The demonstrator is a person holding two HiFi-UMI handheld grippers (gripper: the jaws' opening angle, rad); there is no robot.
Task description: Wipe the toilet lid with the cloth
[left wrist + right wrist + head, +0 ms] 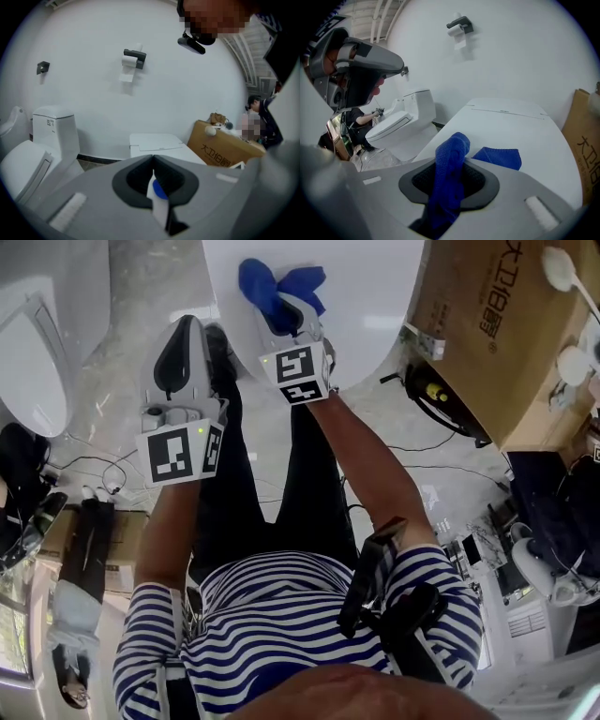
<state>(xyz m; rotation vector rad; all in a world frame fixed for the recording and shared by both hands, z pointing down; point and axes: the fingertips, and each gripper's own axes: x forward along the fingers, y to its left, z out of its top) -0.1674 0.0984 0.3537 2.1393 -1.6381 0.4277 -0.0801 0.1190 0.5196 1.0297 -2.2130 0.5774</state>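
The right tool is clamped on the blue cloth. One part of the cloth stands up between its jaws, and another part lies flat on the white toilet lid just in front of the tool. In the head view this tool is at the near edge of the lid, which is closed, and the cloth is bunched at the tip of the tool and touches the lid surface.

The left tool has its jaws together at the tips, and I see nothing gripped between them. In the head view it is held to the left of the lid, apart from it, above the tiled floor and the person's dark trouser leg. It does not touch the cloth.

A second white toilet stands further to the left, also with the seat down. A brown cardboard box stands just beside the first toilet on the right side. On the white wall behind there is a dark toilet paper holder with a roll.
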